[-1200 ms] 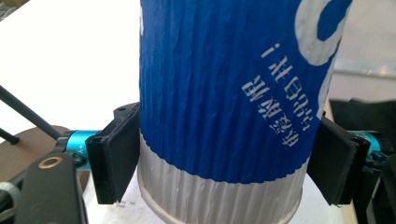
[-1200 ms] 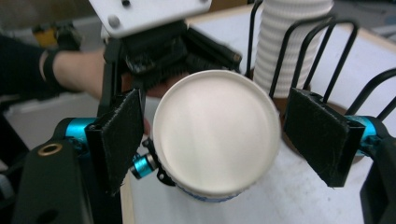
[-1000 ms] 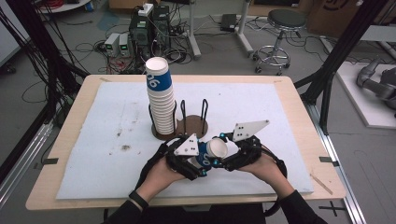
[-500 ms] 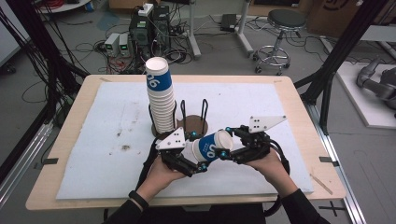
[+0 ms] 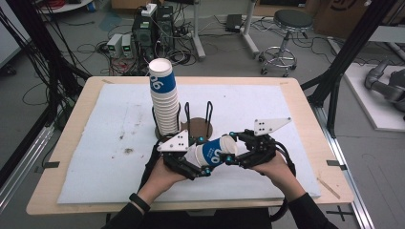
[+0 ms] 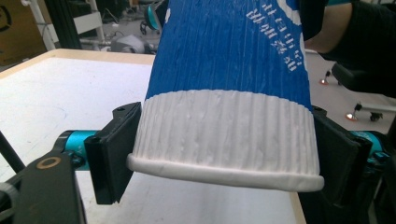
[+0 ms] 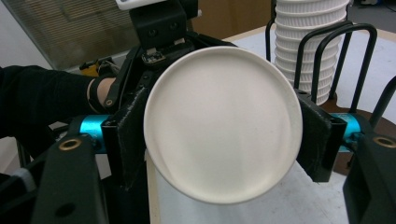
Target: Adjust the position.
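The blue-and-white paper cup [image 5: 216,151] lies on its side in the air between both grippers, above the near part of the bench [image 5: 119,138]. The left gripper [image 5: 191,164] has just been closing and its jaws clamp the rim end. The right gripper [image 5: 239,152] has just been opening, its jaws beside the base end; I judge that hold loose. Squeezing could crush the thin wall, and pulling askew could drop the cup short of the stack [image 5: 165,102] in the rack [image 5: 198,126].

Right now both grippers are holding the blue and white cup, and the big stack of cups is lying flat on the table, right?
Not quite. The stack stands upright in the black rack, as the high view shows. The rest holds: the left gripper and right gripper both hold the cup.
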### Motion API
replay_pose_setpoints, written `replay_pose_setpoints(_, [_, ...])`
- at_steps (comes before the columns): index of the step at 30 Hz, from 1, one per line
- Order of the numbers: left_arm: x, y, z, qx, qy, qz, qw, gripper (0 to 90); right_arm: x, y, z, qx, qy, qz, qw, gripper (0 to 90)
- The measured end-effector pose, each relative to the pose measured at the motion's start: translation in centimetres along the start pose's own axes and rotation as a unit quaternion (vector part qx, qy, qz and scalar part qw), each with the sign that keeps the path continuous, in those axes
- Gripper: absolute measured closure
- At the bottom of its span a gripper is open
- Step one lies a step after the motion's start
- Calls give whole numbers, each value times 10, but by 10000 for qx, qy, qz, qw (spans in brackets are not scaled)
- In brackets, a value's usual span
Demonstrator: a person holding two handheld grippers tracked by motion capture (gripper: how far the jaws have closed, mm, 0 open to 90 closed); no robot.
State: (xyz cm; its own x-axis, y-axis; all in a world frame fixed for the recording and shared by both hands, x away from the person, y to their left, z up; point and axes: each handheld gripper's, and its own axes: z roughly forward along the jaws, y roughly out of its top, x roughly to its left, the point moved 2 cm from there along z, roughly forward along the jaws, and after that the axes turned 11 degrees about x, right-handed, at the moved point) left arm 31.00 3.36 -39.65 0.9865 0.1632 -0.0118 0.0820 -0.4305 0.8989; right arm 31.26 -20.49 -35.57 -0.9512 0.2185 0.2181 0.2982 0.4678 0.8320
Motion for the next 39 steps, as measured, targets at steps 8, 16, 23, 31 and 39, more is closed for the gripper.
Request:
replay_pose_setpoints(8, [-5,10,-3,892,128,501,9947,215,5,5,0,547,-316,-333,9974,217])
replay_pose_setpoints(16, [-3,10,-7,64,12,193,9998,135,3,2,-2,621,-36,-442,9971,294])
replay_pose_setpoints(23, [3,4,-5,-567,-232,-215,9979,94,-2,-1,-9,18,280,-281,9992,296])
replay_pose_setpoints(31, [1,7,-8,-652,-363,-162,9971,172,-1,-3,-6,20,308,-326,9990,296])
replay_pose_setpoints(39, [0,17,-17,102,-224,189,9995,199,3,0,-2,351,139,-338,9987,212])
